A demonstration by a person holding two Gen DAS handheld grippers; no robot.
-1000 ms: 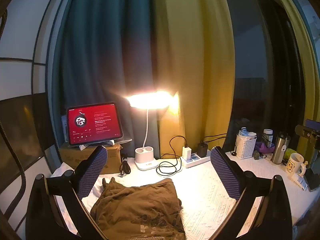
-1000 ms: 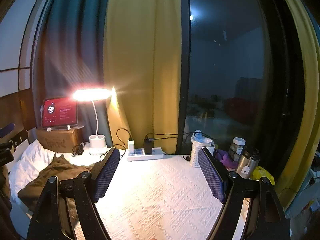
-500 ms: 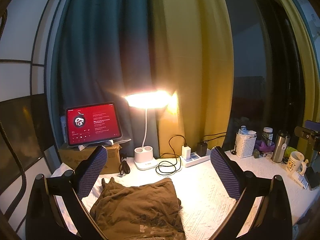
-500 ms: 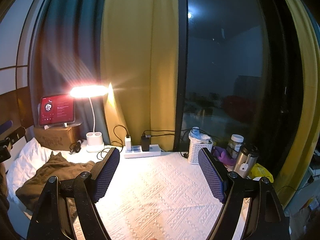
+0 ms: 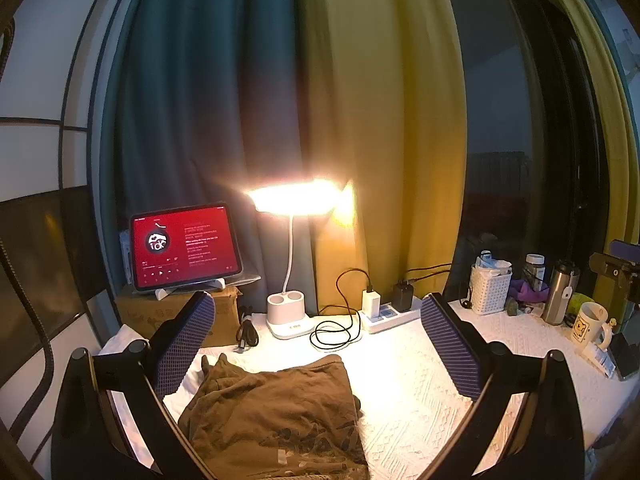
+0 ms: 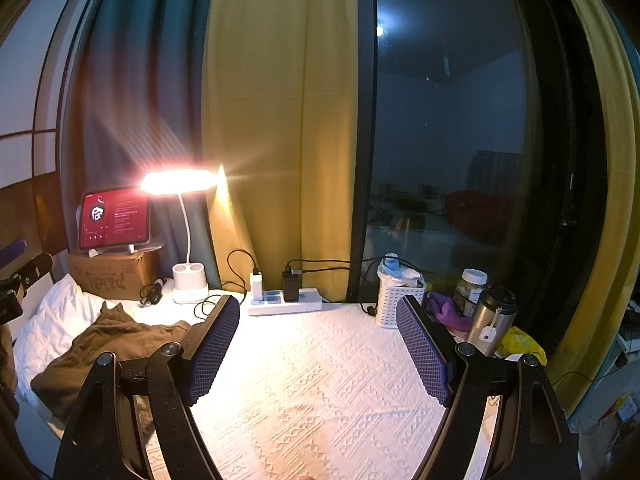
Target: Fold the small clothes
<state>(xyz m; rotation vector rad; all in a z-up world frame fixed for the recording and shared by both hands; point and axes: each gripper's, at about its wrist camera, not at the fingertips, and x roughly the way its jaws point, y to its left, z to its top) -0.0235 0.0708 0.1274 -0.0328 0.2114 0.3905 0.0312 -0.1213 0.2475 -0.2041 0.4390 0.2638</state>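
Observation:
A brown garment (image 5: 276,412) with a dark print lies crumpled on the white textured cloth (image 5: 416,384) at the table's left end. It also shows in the right wrist view (image 6: 108,344), low at the left. My left gripper (image 5: 320,344) is open and empty, held above the garment's far edge. My right gripper (image 6: 318,350) is open and empty over the bare white cloth (image 6: 320,384), to the right of the garment.
At the back stand a lit desk lamp (image 5: 292,200), a red-screened tablet (image 5: 184,244) on a cardboard box, a power strip (image 6: 284,300) with cables, a white basket (image 6: 400,296), a steel flask (image 6: 492,316) and a mug (image 5: 588,324). Curtains and a dark window lie behind.
The right wrist view has shifted slightly, so the lamp and garment sit a little further left. The left gripper has barely moved. Both grippers stay open.

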